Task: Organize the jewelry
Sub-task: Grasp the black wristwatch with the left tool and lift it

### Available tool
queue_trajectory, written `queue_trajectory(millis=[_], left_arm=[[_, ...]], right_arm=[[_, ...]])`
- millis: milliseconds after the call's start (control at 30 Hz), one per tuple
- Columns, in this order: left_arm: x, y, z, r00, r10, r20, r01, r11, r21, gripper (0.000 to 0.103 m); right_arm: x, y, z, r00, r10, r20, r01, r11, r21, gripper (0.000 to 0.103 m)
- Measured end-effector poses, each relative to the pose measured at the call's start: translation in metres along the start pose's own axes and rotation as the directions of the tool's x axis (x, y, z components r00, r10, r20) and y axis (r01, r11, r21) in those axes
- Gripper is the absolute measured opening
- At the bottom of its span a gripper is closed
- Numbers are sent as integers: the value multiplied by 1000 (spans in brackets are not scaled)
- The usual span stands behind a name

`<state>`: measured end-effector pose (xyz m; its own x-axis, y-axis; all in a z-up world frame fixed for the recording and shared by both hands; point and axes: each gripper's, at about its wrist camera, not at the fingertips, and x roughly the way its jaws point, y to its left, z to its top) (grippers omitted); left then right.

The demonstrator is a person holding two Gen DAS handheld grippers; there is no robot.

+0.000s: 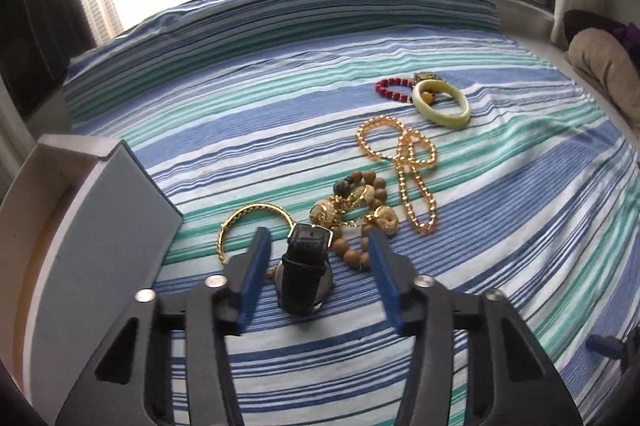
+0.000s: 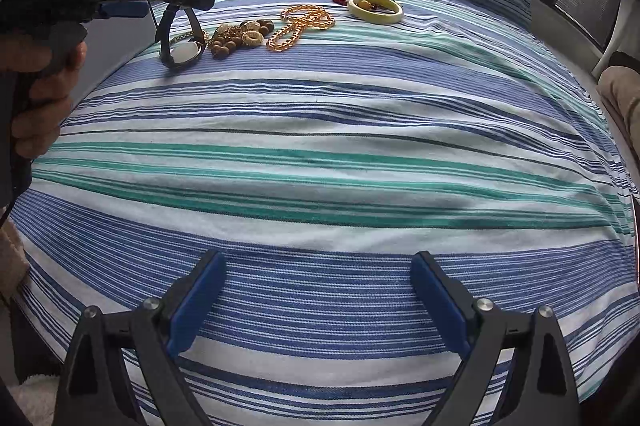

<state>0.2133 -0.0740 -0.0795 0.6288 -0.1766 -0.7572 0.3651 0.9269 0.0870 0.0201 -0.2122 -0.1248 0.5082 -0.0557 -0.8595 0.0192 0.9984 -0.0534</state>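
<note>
A black-strap watch (image 1: 305, 272) stands on the striped bed between the open fingers of my left gripper (image 1: 318, 240), not gripped. Behind it lie a gold bangle (image 1: 244, 226), a wooden bead bracelet with gold charms (image 1: 354, 211), an amber bead necklace (image 1: 404, 161), a pale green bangle (image 1: 440, 103) and a red bead bracelet (image 1: 390, 89). In the right wrist view the watch (image 2: 182, 53) sits under the left gripper (image 2: 178, 13), with the jewelry row (image 2: 296, 21) behind. My right gripper (image 2: 318, 264) is open and empty over bare bedspread.
A white open box (image 1: 100, 193) stands at the left edge of the bed beside the left gripper. A beige cushion (image 1: 604, 65) lies at the far right. A window with tower blocks is behind the bed.
</note>
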Motion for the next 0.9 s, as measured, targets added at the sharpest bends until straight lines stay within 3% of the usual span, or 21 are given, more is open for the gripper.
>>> queue_trajectory(millis=[33, 167, 267, 400, 467, 533, 567, 733, 833, 900], left_arm=[[0, 1, -3, 1000, -20, 3, 20, 1000, -2, 21], [-18, 3, -17, 995, -97, 27, 96, 995, 21, 20], [-47, -13, -38, 990, -124, 64, 114, 983, 144, 20], [-76, -30, -75, 985, -168, 42, 151, 951, 270, 23], [-84, -30, -92, 984, -176, 21, 164, 949, 270, 38], [-91, -26, -104, 978, -209, 6, 201, 950, 237, 74], [-96, -22, -109, 974, -226, 8, 219, 951, 217, 78], [-106, 5, -121, 952, -305, -1, 305, 950, 69, 87], [-104, 11, -116, 952, -307, 8, 307, 952, 2, 87], [-98, 6, -109, 962, -272, 12, 272, 962, 6, 87]], right_arm=[[0, 0, 0, 1000, -1, 0, 1, 1000, 1, 96], [0, 0, 0, 1000, 0, 1, 0, 1000, 0, 96], [0, 0, 0, 1000, 0, 1, 0, 1000, 1, 96], [-1, 1, 0, 1000, -1, 4, 1, 1000, 2, 96], [-1, 1, 0, 1000, -2, 5, 2, 1000, 4, 96], [-1, 1, 0, 1000, -3, 5, 3, 1000, 5, 96], [-1, 1, 0, 1000, -3, 4, 3, 1000, 5, 96], [-1, 0, 0, 1000, -4, 3, 4, 1000, 7, 96], [-1, 0, -1, 1000, -7, 7, 7, 1000, 11, 96], [0, 0, -1, 1000, -10, 6, 10, 1000, 16, 96]])
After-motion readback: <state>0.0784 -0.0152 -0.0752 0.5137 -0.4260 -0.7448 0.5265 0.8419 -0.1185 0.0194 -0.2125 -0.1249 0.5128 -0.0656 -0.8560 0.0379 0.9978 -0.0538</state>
